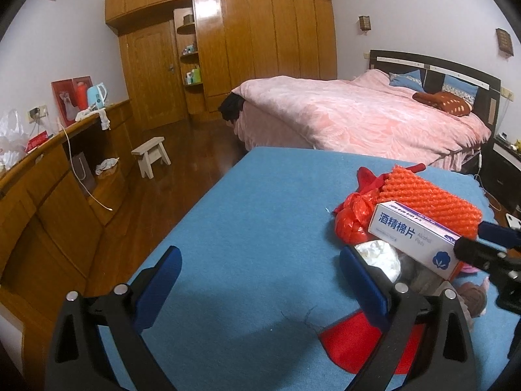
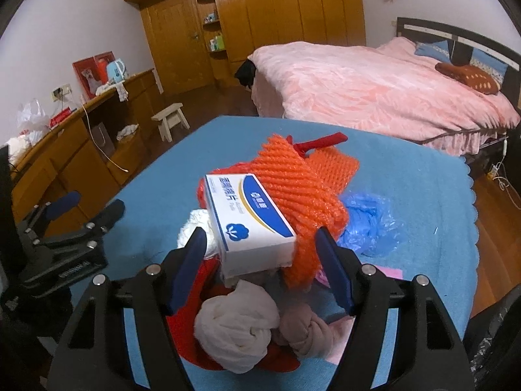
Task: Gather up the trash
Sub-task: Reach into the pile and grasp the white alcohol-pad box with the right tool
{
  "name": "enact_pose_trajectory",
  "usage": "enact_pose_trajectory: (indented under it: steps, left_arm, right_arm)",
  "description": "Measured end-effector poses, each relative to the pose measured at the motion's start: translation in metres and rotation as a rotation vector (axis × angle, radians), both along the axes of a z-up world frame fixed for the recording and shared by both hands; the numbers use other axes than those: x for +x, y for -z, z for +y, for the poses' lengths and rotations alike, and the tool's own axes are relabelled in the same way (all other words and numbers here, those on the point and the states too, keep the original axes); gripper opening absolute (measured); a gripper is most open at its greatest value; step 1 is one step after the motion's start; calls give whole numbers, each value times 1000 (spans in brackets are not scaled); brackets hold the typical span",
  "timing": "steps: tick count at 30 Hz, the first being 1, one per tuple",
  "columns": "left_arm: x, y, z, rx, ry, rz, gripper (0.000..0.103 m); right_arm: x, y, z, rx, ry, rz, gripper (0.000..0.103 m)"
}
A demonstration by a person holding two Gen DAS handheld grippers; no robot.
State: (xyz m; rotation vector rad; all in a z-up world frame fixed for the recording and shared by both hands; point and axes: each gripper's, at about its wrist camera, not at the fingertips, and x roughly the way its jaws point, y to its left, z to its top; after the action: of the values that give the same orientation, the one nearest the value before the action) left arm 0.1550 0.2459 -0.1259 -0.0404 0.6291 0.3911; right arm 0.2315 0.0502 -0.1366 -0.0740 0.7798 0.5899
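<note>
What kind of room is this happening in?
Most likely a home bedroom: a bed with a pink quilt, a wooden built-in wardrobe, and a low wooden sideboard along the wall.

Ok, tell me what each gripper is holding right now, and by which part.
Nothing. The left gripper is open over the blue cloth; the right gripper is open around the white-and-blue cardboard box, not clamping it.
</note>
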Motion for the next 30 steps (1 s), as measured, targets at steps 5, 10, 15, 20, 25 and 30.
enact_pose_trajectory:
  steps: [5, 10, 15, 20, 25, 30]
  left_arm:
    - [0, 1, -1, 8, -6, -1, 96]
    - [-1, -3, 0, 3, -11, -9, 96]
    - [1, -2, -1, -2, -8, -14, 96]
    - [2, 1, 1, 0, -10, -6, 96]
    - [4, 8, 3, -4, -17, 7, 96]
    - [6, 11, 4, -6, -21, 16, 96]
  right_arm:
    - [-8, -18, -3, 36, 12, -42, 69]
    - [-18, -35, -15, 98, -3, -58, 69]
    - [-10, -19, -3, 79, -37, -20, 69]
    - [4, 2, 7, 41, -42, 8, 69]
    - [16, 14, 9, 44, -38, 41, 69]
    - [28, 26, 16, 50, -68, 86, 68]
